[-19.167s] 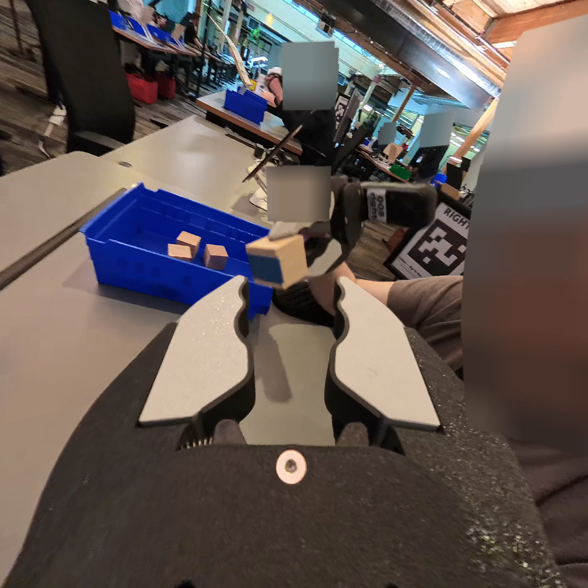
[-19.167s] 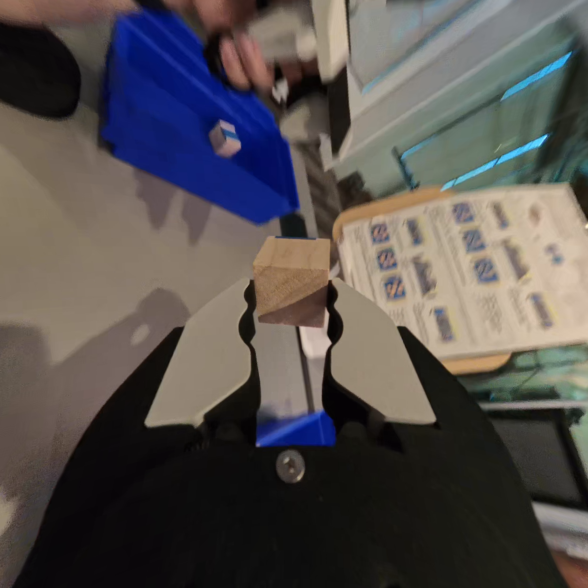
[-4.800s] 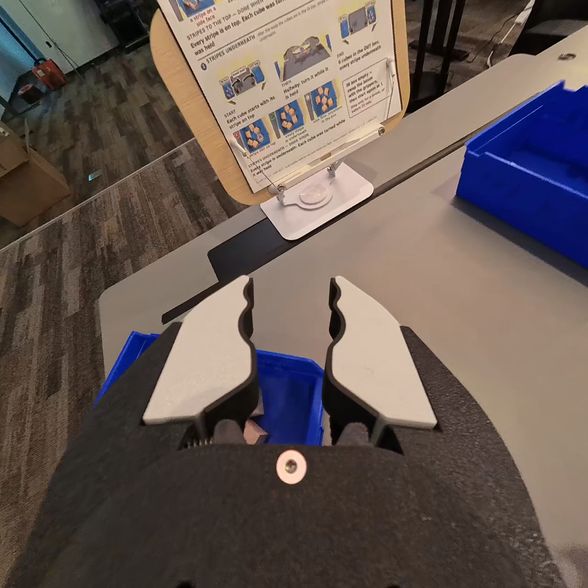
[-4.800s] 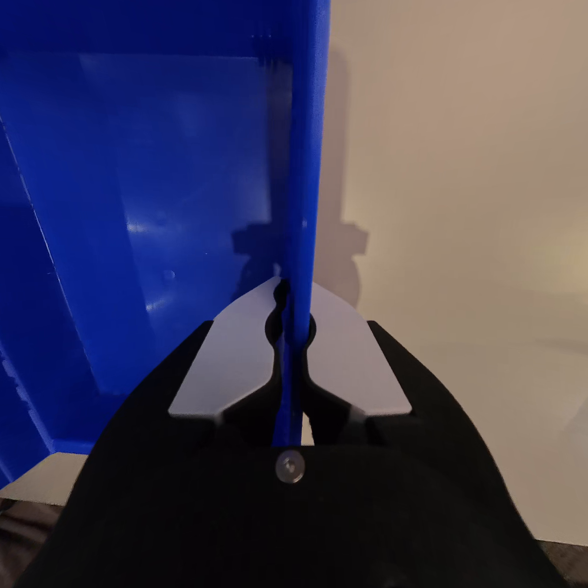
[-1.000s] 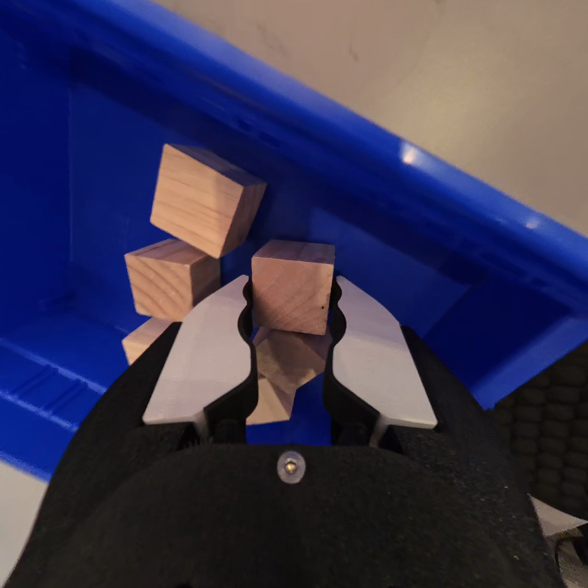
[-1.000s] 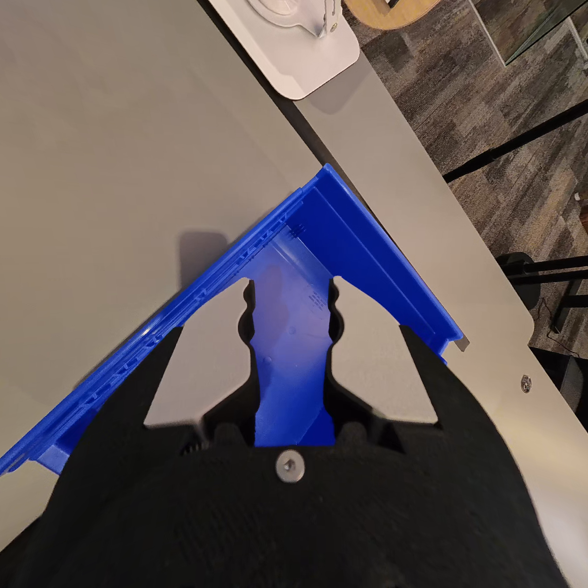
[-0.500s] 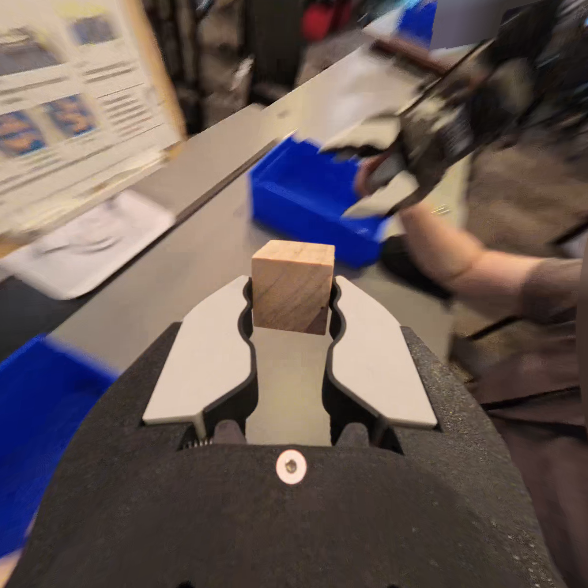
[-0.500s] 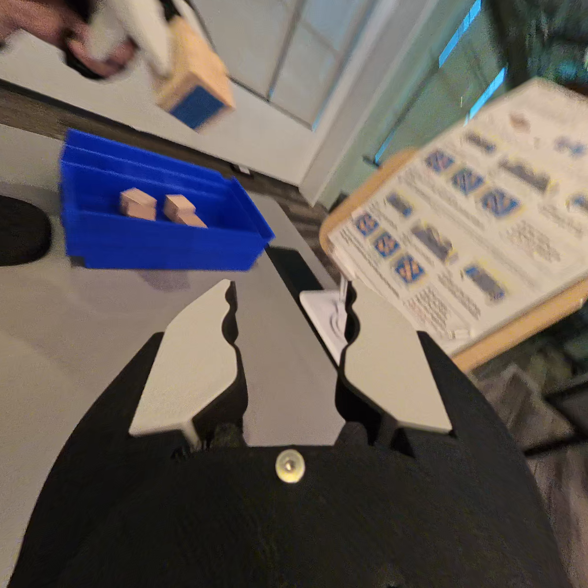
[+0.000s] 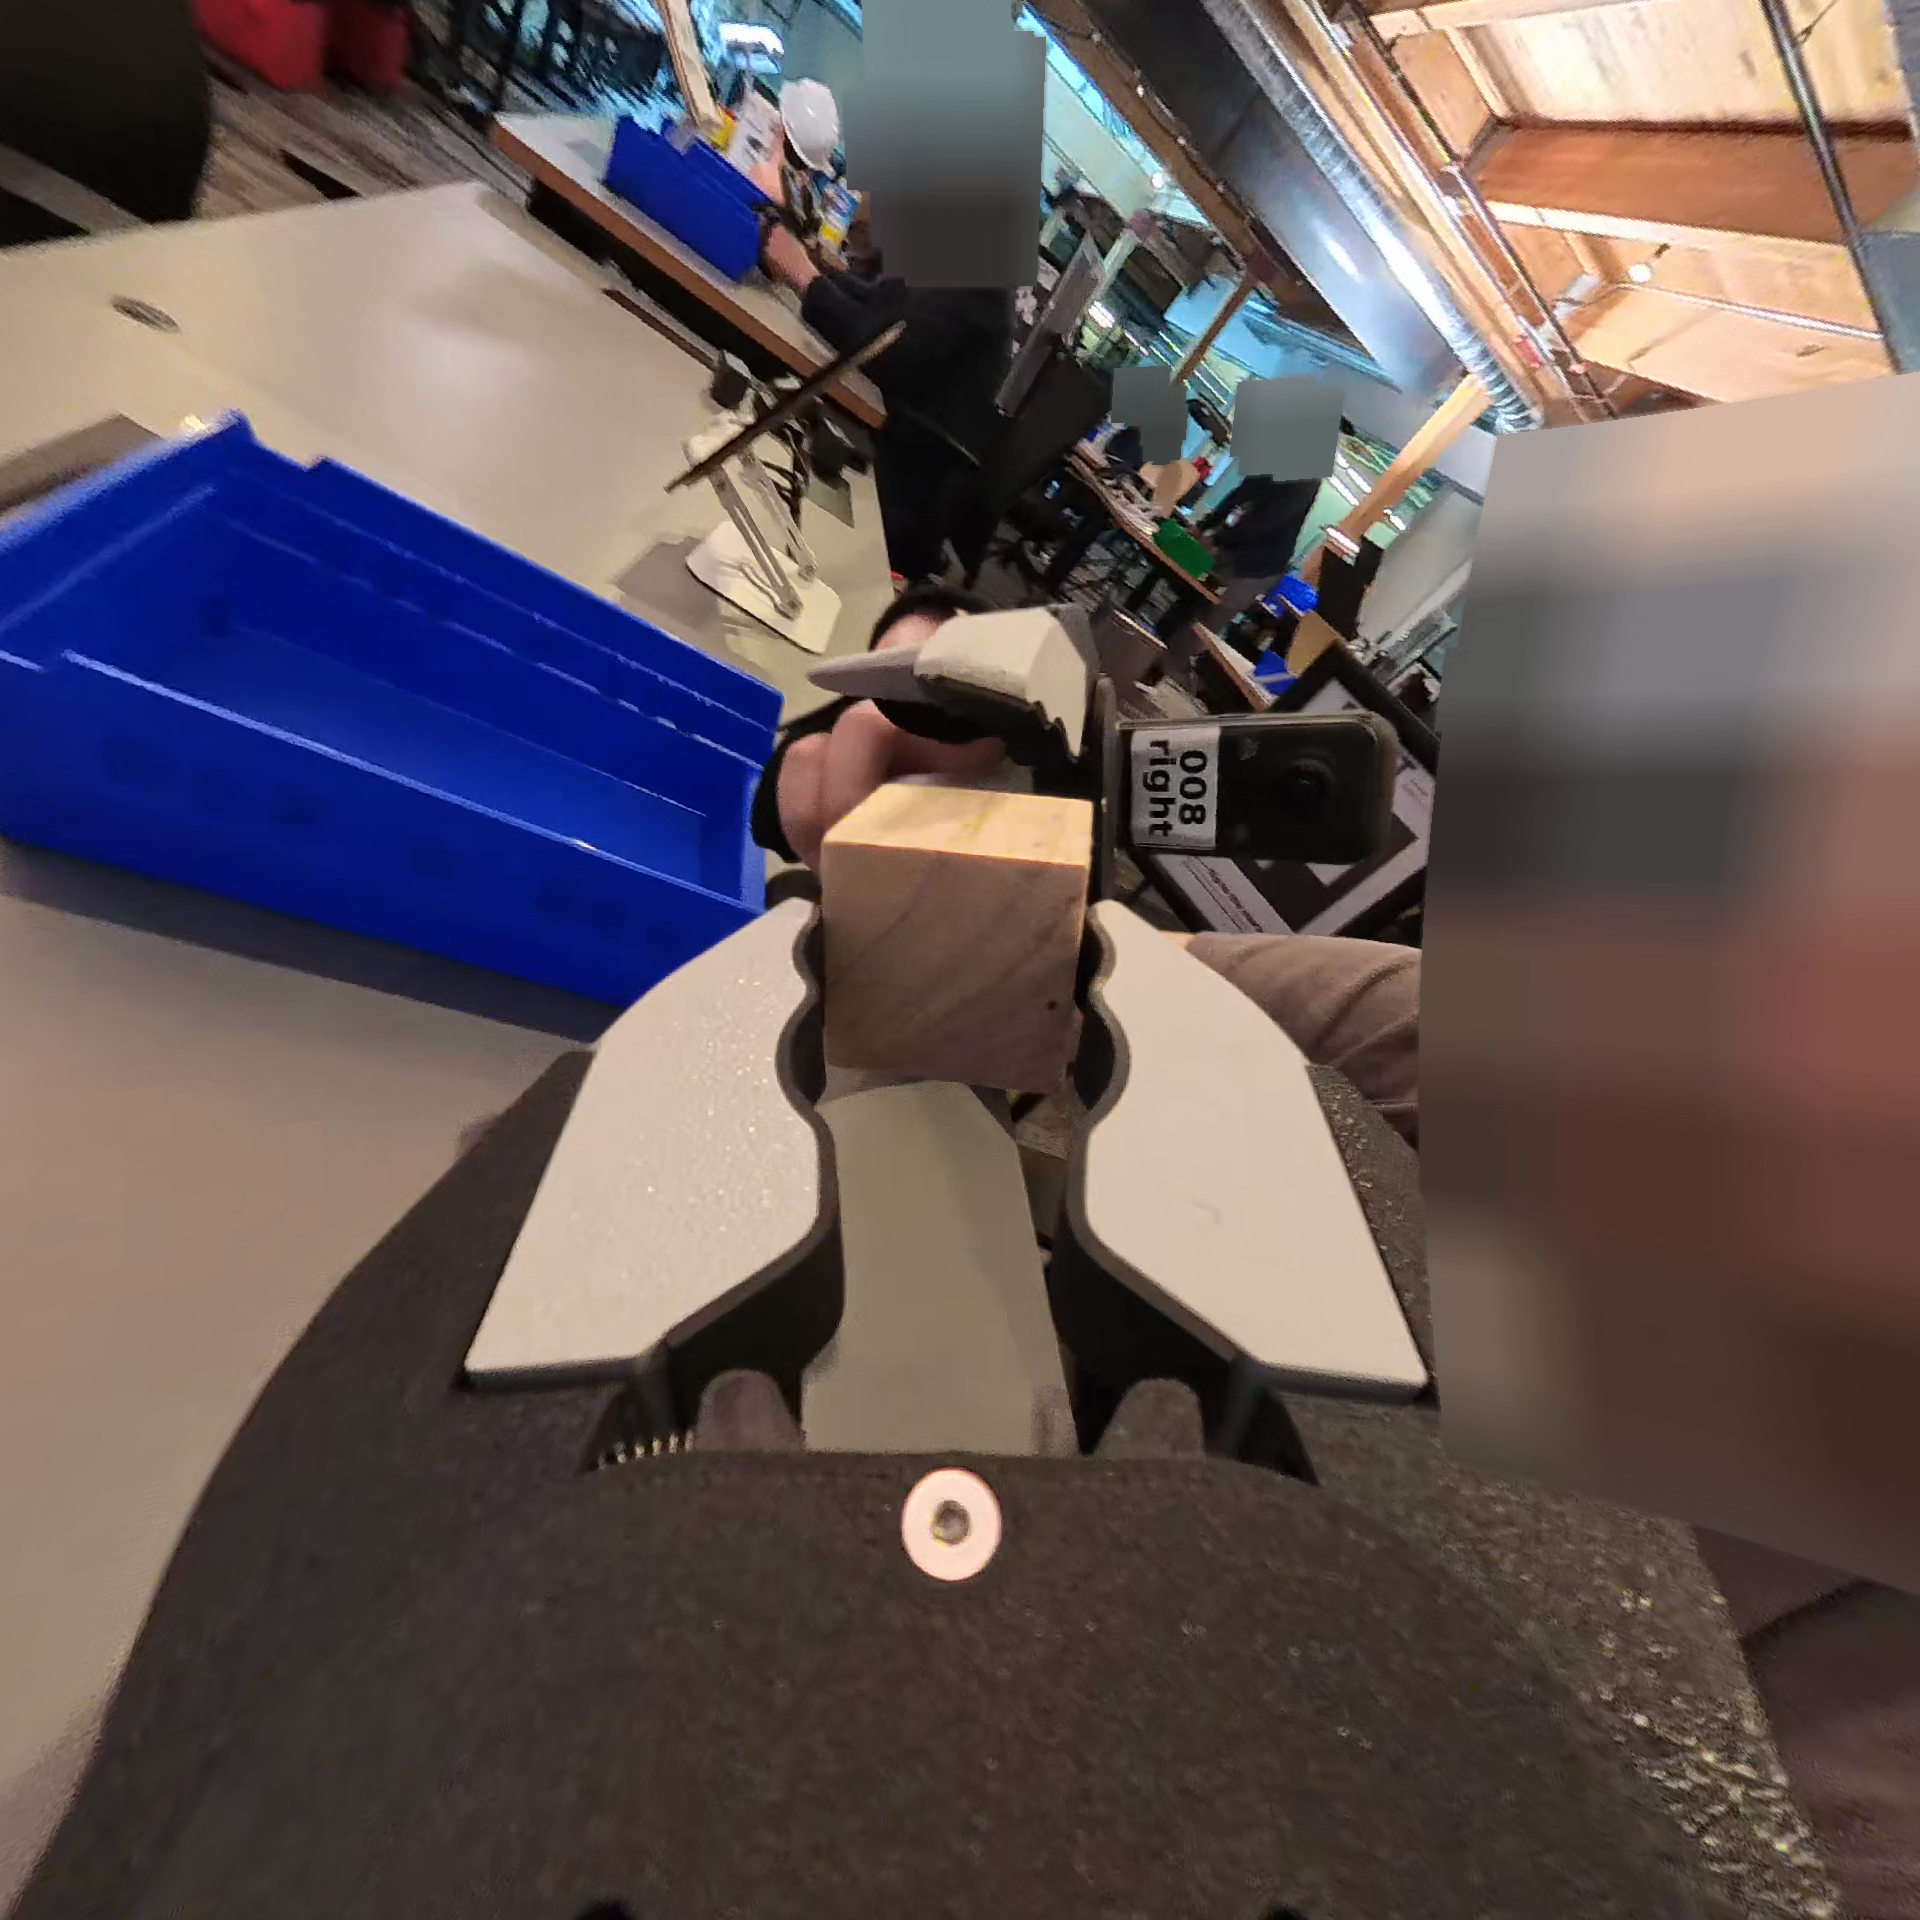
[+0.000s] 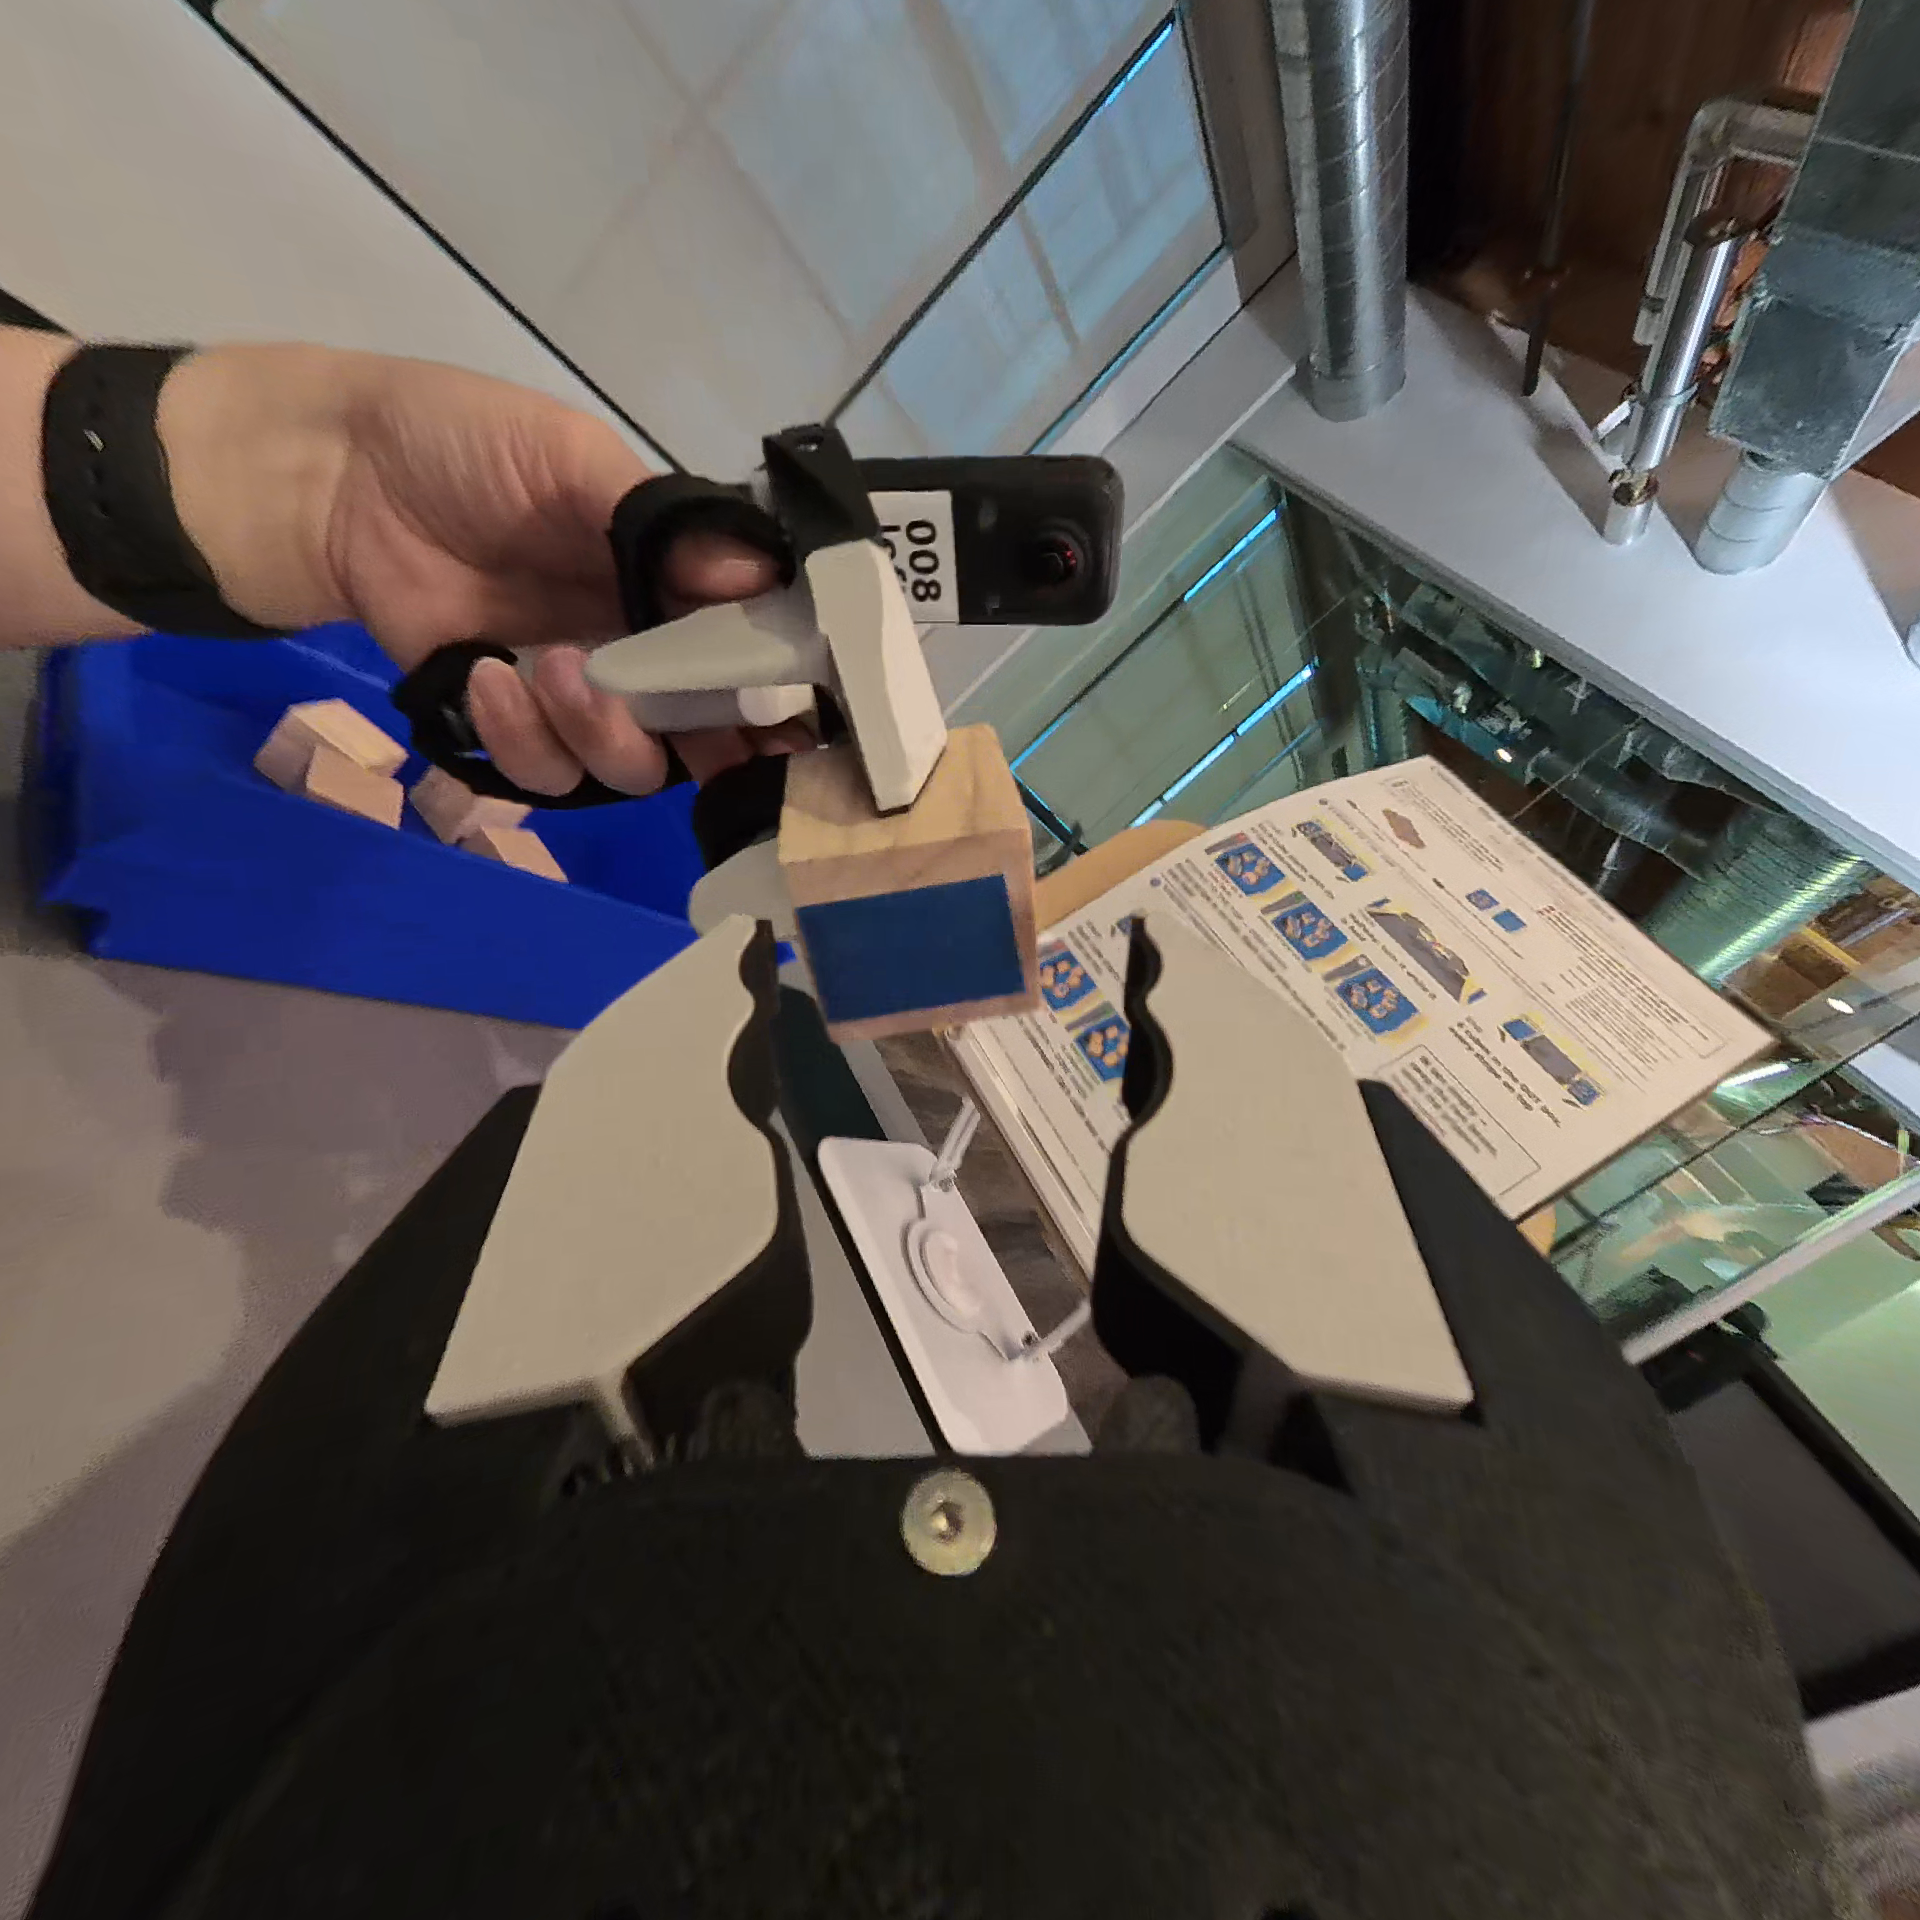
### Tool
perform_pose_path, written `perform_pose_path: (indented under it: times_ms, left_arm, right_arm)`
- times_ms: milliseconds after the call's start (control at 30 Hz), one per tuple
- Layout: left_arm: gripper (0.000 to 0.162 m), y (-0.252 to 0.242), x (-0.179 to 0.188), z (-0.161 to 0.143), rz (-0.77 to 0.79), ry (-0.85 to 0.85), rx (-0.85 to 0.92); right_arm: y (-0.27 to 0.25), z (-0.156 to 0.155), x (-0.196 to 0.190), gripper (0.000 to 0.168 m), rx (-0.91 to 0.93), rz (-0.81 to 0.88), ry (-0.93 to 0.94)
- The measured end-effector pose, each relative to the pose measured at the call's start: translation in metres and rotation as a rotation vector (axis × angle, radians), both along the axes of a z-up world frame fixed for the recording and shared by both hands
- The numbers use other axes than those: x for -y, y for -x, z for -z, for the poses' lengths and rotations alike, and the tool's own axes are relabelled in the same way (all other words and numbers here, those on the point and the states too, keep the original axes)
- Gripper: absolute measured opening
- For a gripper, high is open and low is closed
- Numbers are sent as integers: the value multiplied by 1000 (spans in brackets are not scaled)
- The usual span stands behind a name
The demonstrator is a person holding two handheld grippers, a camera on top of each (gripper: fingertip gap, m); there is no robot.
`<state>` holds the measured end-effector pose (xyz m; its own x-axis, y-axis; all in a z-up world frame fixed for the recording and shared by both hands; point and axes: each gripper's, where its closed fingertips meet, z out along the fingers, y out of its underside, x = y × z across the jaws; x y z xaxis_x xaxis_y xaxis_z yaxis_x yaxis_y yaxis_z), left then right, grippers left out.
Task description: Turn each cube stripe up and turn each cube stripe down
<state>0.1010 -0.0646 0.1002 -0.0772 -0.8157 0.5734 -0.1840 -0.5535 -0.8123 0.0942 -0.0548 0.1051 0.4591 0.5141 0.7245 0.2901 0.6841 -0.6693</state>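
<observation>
Two tools meet in mid-air above the grey surface (image 10: pixel 187 1122): the left tool (image 9: pixel 951 961) is clamped on a wooden cube (image 9: pixel 951 945) between its fingertips, and the right tool (image 10: pixel 945 971) faces it with jaws spread wide, holding nothing, the cube just ahead of its tips. From the right wrist view the cube's blue-striped face (image 10: pixel 909 951) points at the right tool. Several more wooden cubes (image 10: pixel 343 764) lie in a blue bin (image 10: pixel 312 904) behind the left hand (image 10: pixel 416 520); an instruction sheet (image 10: pixel 1403 977) stands near, and another blue bin (image 9: pixel 343 727) sits well apart.
</observation>
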Motion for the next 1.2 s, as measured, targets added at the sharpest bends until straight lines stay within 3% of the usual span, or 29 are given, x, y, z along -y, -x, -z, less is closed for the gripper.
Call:
perform_pose_path:
  times_ms: [133, 367, 433, 500, 600, 700, 800, 900, 1200]
  left_arm:
    - [46, -10, 6, 14, 48, 32, -26]
    - [51, -4, -8, 9, -24, -25, -11]
    - [53, 5, -17, 9, -84, -63, -37]
    - [51, 16, -25, 6, -147, -92, -59]
    - [46, 31, -33, 1, -218, -112, -77]
    - [46, 38, -35, 6, -249, -110, -127]
    - [45, 38, -32, 7, -238, -106, -137]
    - [45, 38, -31, 8, -234, -109, -149]
    - [43, 38, -32, 13, -232, -103, -171]
  right_arm:
    - [7, 18, -5, 45, 89, 31, -15]
    - [-4, 16, -13, 45, 121, 11, 105]
    - [-25, 10, -28, 45, 160, 84, 153]
    - [-68, 12, -61, 45, 200, 251, 322]
    - [-166, 70, -114, 45, 218, 609, 861]
    - [-256, 150, -148, 46, 173, 955, 1251]
    - [-284, 212, -147, 46, 180, 1049, 1546]
    - [-299, 236, -147, 47, 235, 1165, 1582]
    - [-319, 253, -156, 46, 203, 1325, 1560]
